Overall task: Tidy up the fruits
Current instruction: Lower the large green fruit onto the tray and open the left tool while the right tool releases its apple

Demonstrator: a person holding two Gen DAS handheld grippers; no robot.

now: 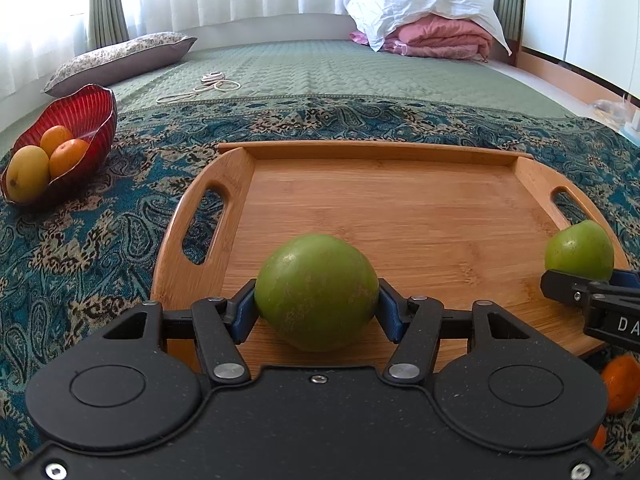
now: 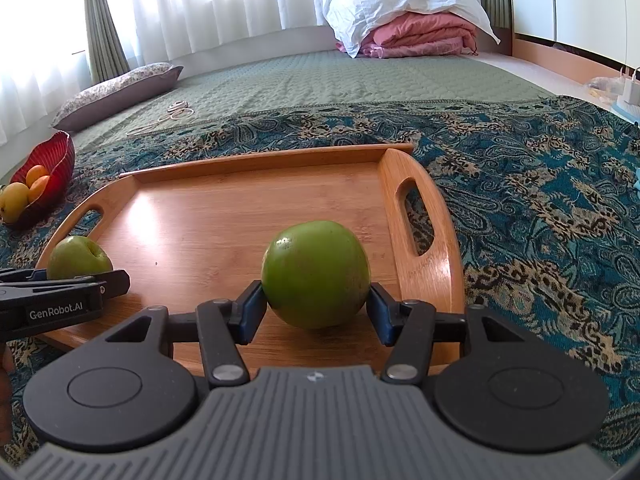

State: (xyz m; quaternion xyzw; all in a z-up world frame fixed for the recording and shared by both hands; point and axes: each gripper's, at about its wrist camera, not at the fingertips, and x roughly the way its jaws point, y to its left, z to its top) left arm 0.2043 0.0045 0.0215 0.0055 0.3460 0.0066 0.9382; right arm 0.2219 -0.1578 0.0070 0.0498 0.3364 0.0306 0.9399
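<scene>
Nearest the left wrist camera, the left hand-held gripper (image 1: 317, 304) has its blue pads pressed on either side of a green apple (image 1: 316, 291), which sits low over the near edge of the wooden tray (image 1: 400, 216). Whether the fruit touches the wood cannot be told. Beside it on the same near edge, the right hand-held gripper (image 2: 316, 305) clamps a second green apple (image 2: 316, 274) in the same way, its pads tight against both flanks. Beyond the apples the tray floor is bare bamboo, with a cut-out handle at each end. The tray lies on a teal paisley cloth (image 1: 80, 240) spread over the bed. Off to the far left on that cloth stands a red ribbed bowl (image 1: 86, 110) holding two oranges (image 1: 66, 156) and a yellow fruit (image 1: 27, 174). Further back lie a flowered pillow (image 1: 120, 58) and folded pink bedding (image 1: 440, 38).
</scene>
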